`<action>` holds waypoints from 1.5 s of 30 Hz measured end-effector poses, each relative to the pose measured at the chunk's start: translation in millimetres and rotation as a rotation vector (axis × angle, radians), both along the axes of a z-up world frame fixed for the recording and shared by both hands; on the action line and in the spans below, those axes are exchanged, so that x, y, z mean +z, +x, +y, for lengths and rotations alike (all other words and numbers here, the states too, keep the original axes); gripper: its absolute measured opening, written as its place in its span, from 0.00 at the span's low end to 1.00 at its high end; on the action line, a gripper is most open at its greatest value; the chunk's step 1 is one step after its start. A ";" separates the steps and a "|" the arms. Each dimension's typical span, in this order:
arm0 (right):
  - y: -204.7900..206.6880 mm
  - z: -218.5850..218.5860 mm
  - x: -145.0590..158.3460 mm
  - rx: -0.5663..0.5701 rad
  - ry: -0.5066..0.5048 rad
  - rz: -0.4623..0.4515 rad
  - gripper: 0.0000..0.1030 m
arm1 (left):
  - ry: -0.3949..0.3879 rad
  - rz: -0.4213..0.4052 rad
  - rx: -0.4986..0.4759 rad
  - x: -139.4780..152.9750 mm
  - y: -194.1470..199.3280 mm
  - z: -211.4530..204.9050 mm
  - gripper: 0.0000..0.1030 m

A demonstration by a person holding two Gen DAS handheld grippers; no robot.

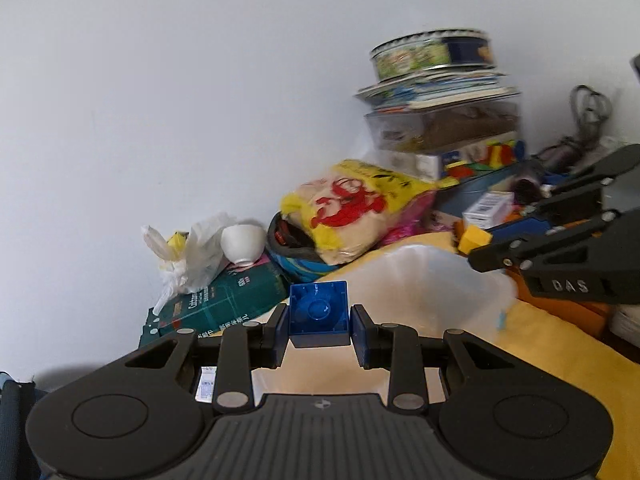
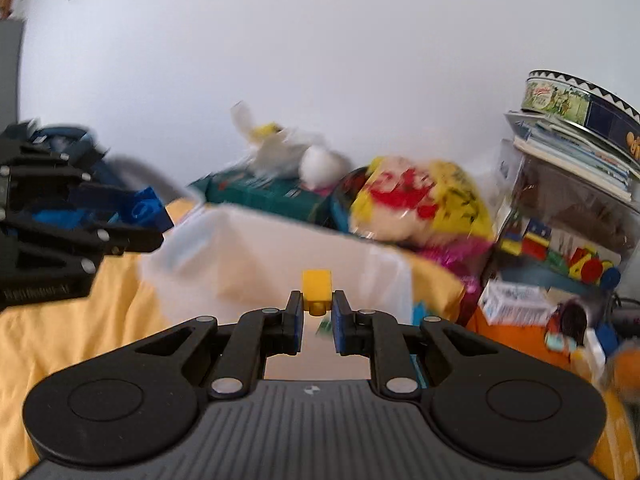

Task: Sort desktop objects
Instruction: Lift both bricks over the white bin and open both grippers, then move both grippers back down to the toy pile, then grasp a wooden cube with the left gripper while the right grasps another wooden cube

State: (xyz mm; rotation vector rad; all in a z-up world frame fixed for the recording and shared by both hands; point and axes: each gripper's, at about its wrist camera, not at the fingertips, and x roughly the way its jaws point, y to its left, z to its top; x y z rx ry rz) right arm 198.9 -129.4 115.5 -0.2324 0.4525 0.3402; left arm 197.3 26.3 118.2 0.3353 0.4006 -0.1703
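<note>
Landmark: translucent plastic bin [image 1: 432, 280] on yellow cloth [image 1: 560, 344]

Left gripper [image 1: 319, 322]: jaws part open, pads clamped on both sides of blue block [image 1: 318, 314]. Block's hollow underside faces the cam. Block is held in the air over the bin's near-left edge.

Right gripper [image 2: 317, 312]: jaws nearly together, pinching yellow block [image 2: 317, 290] by its lower stud; block body stands above the fingertips, over the bin's near side. In left wrist view it comes in from the right of the bin, yellow block at its tip.

Behind bin, against white wall [image 1: 180, 100]: green box [image 1: 224, 304] w/ white cup [image 1: 242, 242] on it, yellow snack bag [image 1: 352, 204]. Right of bin: stacked boxes, round tin [image 1: 434, 54] on top. Right wrist view is motion-blurred
</note>
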 end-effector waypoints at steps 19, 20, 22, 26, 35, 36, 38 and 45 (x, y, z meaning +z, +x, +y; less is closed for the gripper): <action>-61.9 6.1 -80.8 0.080 0.021 0.240 0.34 | -0.123 0.259 0.118 -105.6 -109.8 56.8 0.58; -72.0 6.2 -88.3 0.092 0.015 0.249 0.34 | -0.104 0.275 0.130 -115.4 -121.8 60.4 0.58; -89.0 6.1 -100.3 0.118 0.020 0.278 0.34 | -0.117 0.341 0.158 -131.2 -130.1 69.0 0.55; -108.1 4.0 -114.5 0.107 0.044 0.335 0.34 | -0.125 0.401 0.200 -152.8 -130.4 81.9 0.51; -117.5 -0.2 -125.0 0.048 0.048 0.362 0.34 | -0.108 0.387 0.166 -166.7 -102.3 69.3 0.49; -116.6 -1.3 -125.9 0.041 0.041 0.358 0.34 | -0.111 0.387 0.167 -169.3 -100.4 67.7 0.49; -113.1 -4.5 -127.8 0.017 0.030 0.354 0.36 | -0.129 0.376 0.165 -170.5 -97.9 68.4 0.39; -82.3 -17.1 -129.4 -0.051 0.028 0.290 0.36 | -0.130 0.384 0.151 -165.2 -110.3 71.3 0.38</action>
